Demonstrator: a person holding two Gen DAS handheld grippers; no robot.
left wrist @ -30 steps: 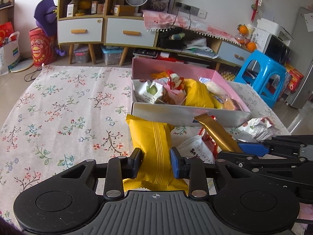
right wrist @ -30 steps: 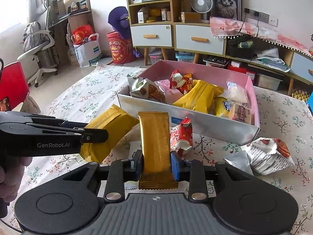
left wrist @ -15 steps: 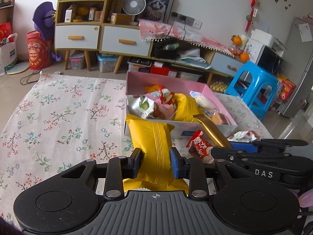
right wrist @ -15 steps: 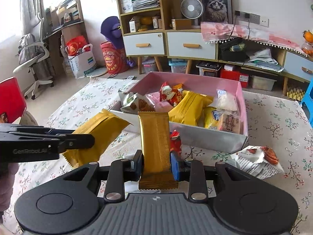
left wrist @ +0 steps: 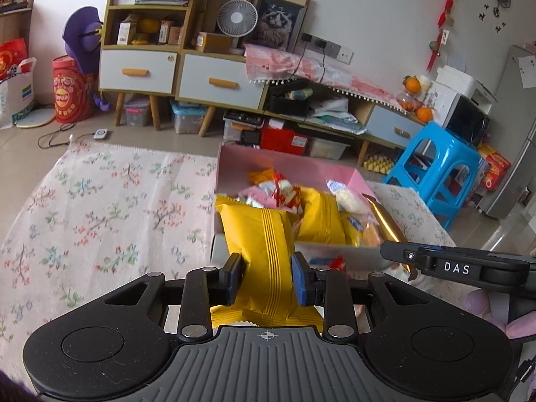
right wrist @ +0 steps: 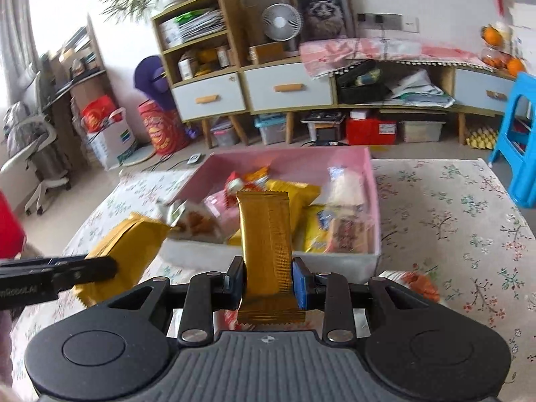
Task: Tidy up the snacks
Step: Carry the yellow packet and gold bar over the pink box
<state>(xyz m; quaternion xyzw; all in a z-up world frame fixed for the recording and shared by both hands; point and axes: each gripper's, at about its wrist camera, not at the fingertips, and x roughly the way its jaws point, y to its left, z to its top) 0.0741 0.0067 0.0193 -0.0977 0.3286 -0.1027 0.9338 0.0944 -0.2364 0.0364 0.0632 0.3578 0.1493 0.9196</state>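
Both hands have lifted their snacks toward the box. The left gripper jaws clamp a yellow pack; the right gripper jaws clamp a gold bar. The box holds many snacks; an orange-white packet is still on the counter.

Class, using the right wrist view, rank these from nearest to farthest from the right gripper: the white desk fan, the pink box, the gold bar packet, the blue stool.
1. gold bar packet: clamped in the right gripper.
2. pink box: just ahead, on the floral cloth.
3. blue stool: beyond the cloth, far right.
4. white desk fan: on the cabinet at the back wall.
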